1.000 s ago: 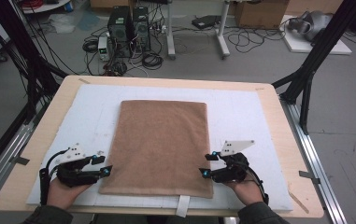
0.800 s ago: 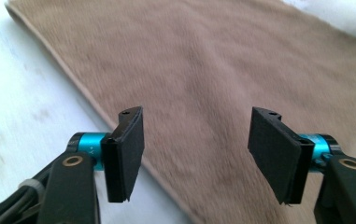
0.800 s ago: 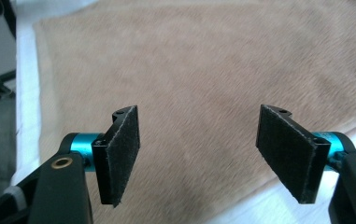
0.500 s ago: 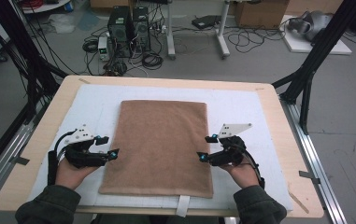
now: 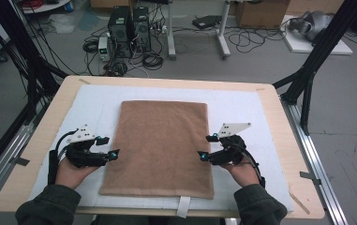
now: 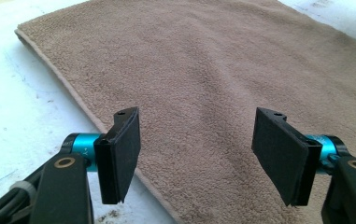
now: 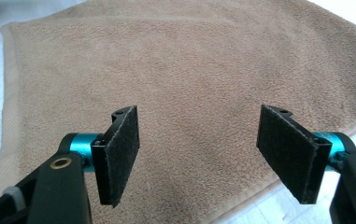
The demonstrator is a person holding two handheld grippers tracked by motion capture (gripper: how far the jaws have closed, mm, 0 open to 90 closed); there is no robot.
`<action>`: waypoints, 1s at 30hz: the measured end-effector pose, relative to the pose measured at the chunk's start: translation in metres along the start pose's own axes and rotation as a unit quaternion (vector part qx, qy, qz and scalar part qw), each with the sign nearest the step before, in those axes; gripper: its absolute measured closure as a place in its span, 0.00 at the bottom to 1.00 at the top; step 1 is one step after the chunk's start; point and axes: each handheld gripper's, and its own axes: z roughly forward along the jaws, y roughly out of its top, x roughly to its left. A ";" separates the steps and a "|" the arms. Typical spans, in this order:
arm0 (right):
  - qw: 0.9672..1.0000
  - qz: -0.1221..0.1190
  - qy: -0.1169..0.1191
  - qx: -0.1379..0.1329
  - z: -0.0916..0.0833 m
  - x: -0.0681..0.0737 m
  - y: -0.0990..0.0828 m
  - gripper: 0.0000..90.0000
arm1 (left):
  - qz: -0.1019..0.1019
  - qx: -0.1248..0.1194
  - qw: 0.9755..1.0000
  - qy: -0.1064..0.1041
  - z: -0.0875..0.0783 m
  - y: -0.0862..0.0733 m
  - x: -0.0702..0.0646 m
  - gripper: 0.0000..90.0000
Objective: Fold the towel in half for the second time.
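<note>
Brown terry towel (image 5: 159,147) lies folded flat on the white mat (image 5: 96,105) at the table's centre, between the two grippers. At nine o'clock the left gripper (image 5: 108,147) hovers at its left edge, its jaws having just been opening and now wide with nothing between them; at three o'clock the right gripper (image 5: 206,146) matches it at the right edge, likewise just opened and empty. This looks like a release after a fold, so the next move calls for a fresh grip on an edge or corner.

A white mat (image 5: 241,105) covers the wooden table (image 5: 279,122); computer towers (image 5: 129,23) stand beyond.
</note>
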 end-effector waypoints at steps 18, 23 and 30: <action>0.997 0.033 -0.068 0.022 0.015 -0.085 0.045 0.36 | -0.031 0.015 0.998 0.061 0.043 0.049 0.072 0.46; 0.993 0.055 -0.086 0.056 0.041 -0.099 0.030 0.36 | -0.057 0.057 0.994 0.072 0.069 0.036 0.083 0.45; 0.988 0.087 -0.114 0.060 0.067 -0.113 0.014 0.41 | -0.107 0.051 0.989 0.084 0.090 0.026 0.094 0.52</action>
